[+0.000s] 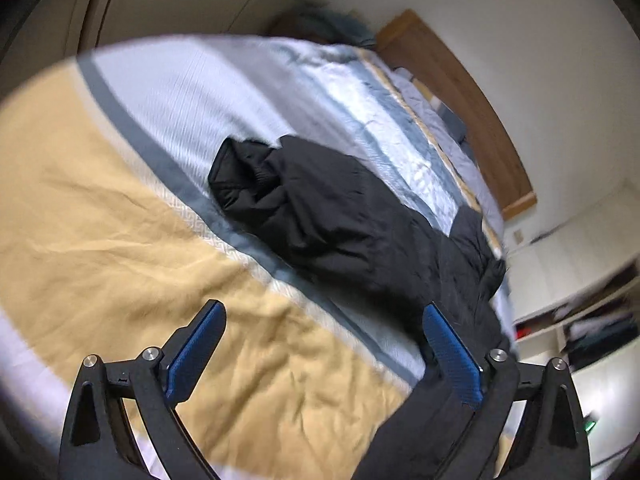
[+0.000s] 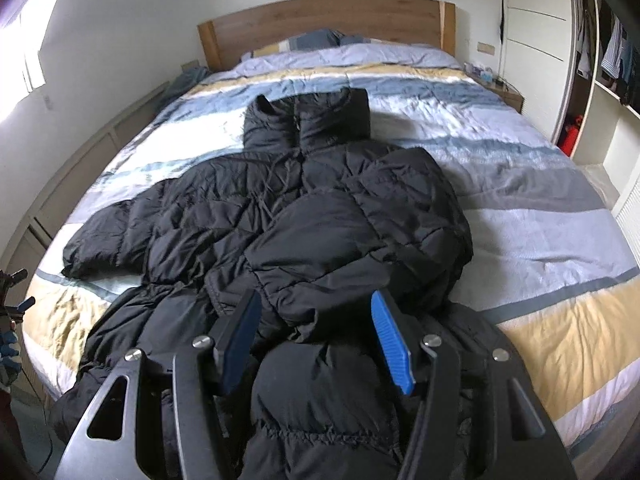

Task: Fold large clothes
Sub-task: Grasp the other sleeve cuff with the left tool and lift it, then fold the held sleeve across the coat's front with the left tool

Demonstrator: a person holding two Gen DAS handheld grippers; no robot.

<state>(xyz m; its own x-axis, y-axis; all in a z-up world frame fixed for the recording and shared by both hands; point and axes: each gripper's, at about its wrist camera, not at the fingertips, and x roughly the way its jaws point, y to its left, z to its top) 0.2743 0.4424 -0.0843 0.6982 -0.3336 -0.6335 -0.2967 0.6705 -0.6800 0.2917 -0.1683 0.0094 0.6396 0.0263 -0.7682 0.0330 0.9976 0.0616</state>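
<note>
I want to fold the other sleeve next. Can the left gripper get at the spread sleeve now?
Probably yes. The left gripper is open above the bedspread, and nothing lies between it and the black jacket's spread sleeve.

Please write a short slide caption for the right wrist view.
Open right gripper above a black puffer jacket spread on a striped bed.

The left hand-held gripper [image 1: 323,354] hangs above the near part of the bed [image 1: 100,240] with its blue pads [image 1: 196,354] spread wide and nothing between them. Beyond it, a black padded jacket [image 1: 344,220] lies crumpled across the striped cover, one bunched end reaching left. The wooden headboard [image 1: 460,92] runs along the far right. Shelves [image 1: 580,320] at the right edge are blurred, perhaps holding clothes.
</note>
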